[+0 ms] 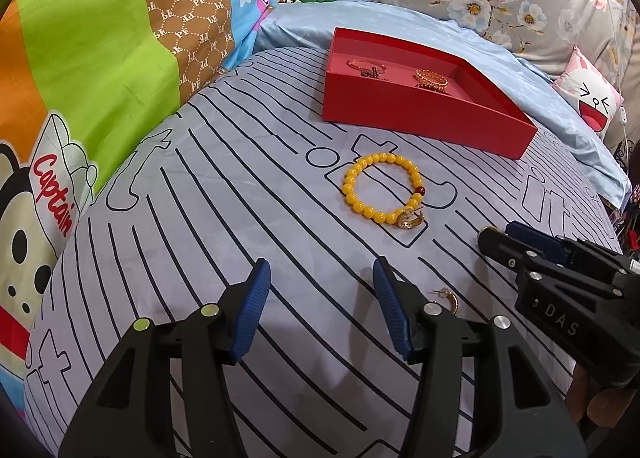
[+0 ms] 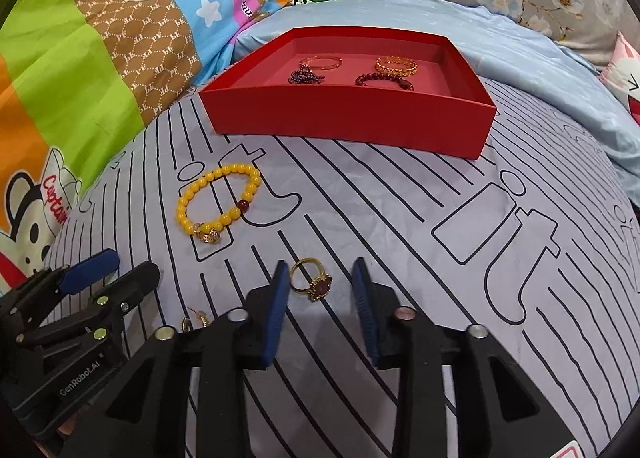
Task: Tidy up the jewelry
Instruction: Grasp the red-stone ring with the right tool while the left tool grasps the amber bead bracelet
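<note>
Bed: striped grey bedding [image 2: 400, 218] serves as the work surface, with a cartoon quilt [image 1: 100, 78] bunched to the left of the red box.
Red box: the open red box [image 2: 348, 126] is set at the far side of the bedding, presumably as the collecting place; a thin bangle [image 2: 320, 61], a gold chain bracelet [image 2: 396, 64], a dark bead string [image 2: 306, 76] and a dark red bracelet [image 2: 384, 80] are already laid inside it.
Yellow bracelet: a yellow bead bracelet [image 1: 382, 188] is left on the bedding just in front of the red box, with a small gold earring [image 1: 410, 220] touching its near edge.
Ring: a gold ring [image 2: 312, 278] with a reddish face is lying nearer than the red box, between the right fingers.
Right gripper: the right gripper [image 2: 322, 294] is held low with its fingers spread around the ring but not closed on it, judged as lined up for a pinch.
Left gripper: the left gripper [image 1: 322, 306] is held well short of the red box, fingers spread and holding nothing, seemingly waiting.
Second earring: another gold earring [image 1: 446, 300] is lying beside the left gripper's right finger.
</note>
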The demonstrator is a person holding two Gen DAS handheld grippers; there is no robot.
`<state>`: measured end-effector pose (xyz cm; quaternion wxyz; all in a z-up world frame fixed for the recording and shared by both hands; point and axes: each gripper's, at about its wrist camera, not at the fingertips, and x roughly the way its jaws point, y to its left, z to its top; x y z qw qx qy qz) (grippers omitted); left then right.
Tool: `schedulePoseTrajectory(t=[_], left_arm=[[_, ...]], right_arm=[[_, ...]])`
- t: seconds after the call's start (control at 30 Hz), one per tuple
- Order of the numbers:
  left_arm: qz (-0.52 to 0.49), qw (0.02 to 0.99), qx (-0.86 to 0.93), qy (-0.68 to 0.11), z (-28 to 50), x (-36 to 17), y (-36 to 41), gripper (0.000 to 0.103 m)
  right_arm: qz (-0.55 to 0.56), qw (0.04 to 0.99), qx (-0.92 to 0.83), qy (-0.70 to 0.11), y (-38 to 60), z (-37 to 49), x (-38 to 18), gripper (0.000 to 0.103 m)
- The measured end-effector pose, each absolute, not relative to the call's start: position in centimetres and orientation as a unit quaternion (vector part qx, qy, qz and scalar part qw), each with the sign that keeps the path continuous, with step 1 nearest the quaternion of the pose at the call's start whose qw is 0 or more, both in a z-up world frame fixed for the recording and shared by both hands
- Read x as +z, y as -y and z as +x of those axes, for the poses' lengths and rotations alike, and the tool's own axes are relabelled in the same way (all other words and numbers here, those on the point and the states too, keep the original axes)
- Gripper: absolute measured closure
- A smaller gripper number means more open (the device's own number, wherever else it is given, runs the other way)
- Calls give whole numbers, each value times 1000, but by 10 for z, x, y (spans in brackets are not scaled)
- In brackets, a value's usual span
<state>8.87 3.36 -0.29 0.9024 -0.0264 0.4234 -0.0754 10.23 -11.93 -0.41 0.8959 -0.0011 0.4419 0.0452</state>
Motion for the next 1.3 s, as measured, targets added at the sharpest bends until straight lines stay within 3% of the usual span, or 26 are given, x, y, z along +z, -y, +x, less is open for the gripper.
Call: schedulePoseTrajectory(t=[0.27,0.73,0.9,1.1,1.3], left_arm=[[-23,902,-76,-424,90,-3,-32,50],[-34,901,-89,-423,142,2,-28,52],[-17,900,-90,-426,161,-4,-18,67],[-9,898,-104,-427,163,-4,-10,95],[-8,897,-114,-426,157,-1,-5,96]], right_arm=[[4,897,46,-439,122,95,-2,92],[44,893,49,-446,139,79,1,92],[60,891,53,-448,144,81,2,92],[68,890,54,-448,148,84,1,92],[72,891,54,-445,150,82,5,92]])
